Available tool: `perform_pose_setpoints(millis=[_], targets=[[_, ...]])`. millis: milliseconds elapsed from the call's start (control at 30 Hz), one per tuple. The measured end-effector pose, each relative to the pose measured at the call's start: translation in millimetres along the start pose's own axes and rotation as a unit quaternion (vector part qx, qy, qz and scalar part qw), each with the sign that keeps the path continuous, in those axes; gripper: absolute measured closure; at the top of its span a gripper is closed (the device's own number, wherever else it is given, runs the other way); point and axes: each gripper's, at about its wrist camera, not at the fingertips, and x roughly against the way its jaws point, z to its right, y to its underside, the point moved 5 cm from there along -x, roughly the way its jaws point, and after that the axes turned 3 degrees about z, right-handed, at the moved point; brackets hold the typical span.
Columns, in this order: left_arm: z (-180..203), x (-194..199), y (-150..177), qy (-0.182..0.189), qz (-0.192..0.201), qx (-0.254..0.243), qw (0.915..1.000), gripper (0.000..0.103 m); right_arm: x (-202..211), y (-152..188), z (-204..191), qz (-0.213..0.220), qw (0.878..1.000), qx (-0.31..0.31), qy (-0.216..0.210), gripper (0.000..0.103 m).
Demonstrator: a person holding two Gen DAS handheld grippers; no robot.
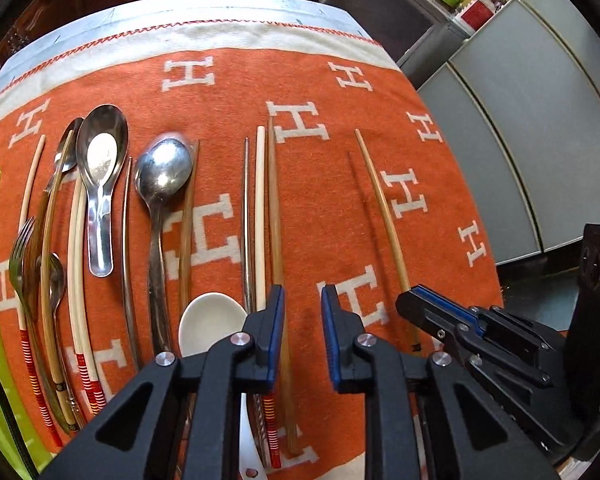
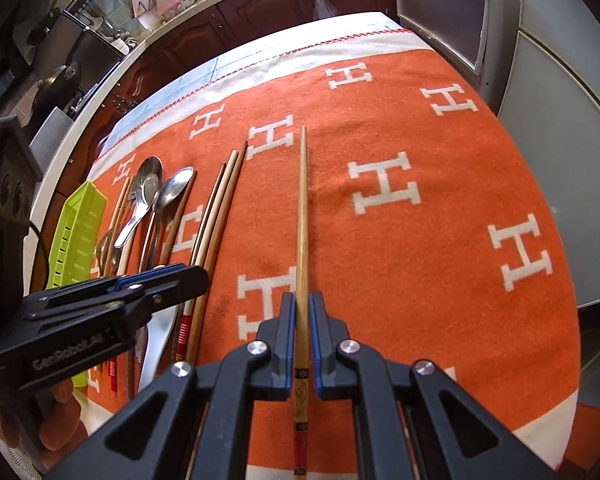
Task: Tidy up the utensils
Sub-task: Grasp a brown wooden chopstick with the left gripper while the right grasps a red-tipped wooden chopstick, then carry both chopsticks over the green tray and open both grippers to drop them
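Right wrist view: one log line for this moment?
right tool: shut on bamboo chopstick | left tool: narrow gap, nothing between pads | other utensils: on orange cloth | green tray: far left

You can read white "H" letters repeated across the orange cloth (image 2: 380, 120) covering the worktop, and "GenRobot.AI" printed in pale letters on the black body of the left claw (image 2: 204, 276) in the right wrist view; the chopstick markings are illegible.
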Motion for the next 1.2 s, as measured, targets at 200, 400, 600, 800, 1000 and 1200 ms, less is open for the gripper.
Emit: perform_pose_setpoints(millis=[200, 400, 600, 800, 1000, 1200], targets=[[5.9, -5.2, -0.9, -0.006, -0.015, -0.003, 0.9999, 0.086, 0.5, 0.5, -2.5, -0.003, 1.000, -0.007, -0.014, 0.096], [2.6, -13.1, -3.3, -0.027, -0.012, 0.002, 0.9996, 0.086, 0.1, 6.2, 2.3, -0.006, 1.000, -0.007, -0.009, 0.096], [3.1, -21.3, -4.5, -0.048, -0.017, -0.002, 0.9987, 0.085, -1.5, 4.9, 2.7, -0.004, 1.000, -0.006, -0.012, 0.096], [11.2, -25.8, -5.3, -0.071, -0.006, -0.025, 0.9971, 0.083, 0.5, 5.9, 3.1, -0.001, 1.000, -0.003, -0.010, 0.096], [27.3, -31.2, -0.7, -0.136, 0.017, -0.082, 0.9872, 0.098, 2.9, 8.0, 2.9, -0.002, 1.000, -0.002, -0.010, 0.096], [24.2, -26.1, 0.6, -0.099, 0.012, -0.048, 0.9938, 0.099, 8.0, 9.5, 1.0, -0.003, 1.000, -0.002, -0.015, 0.096]])
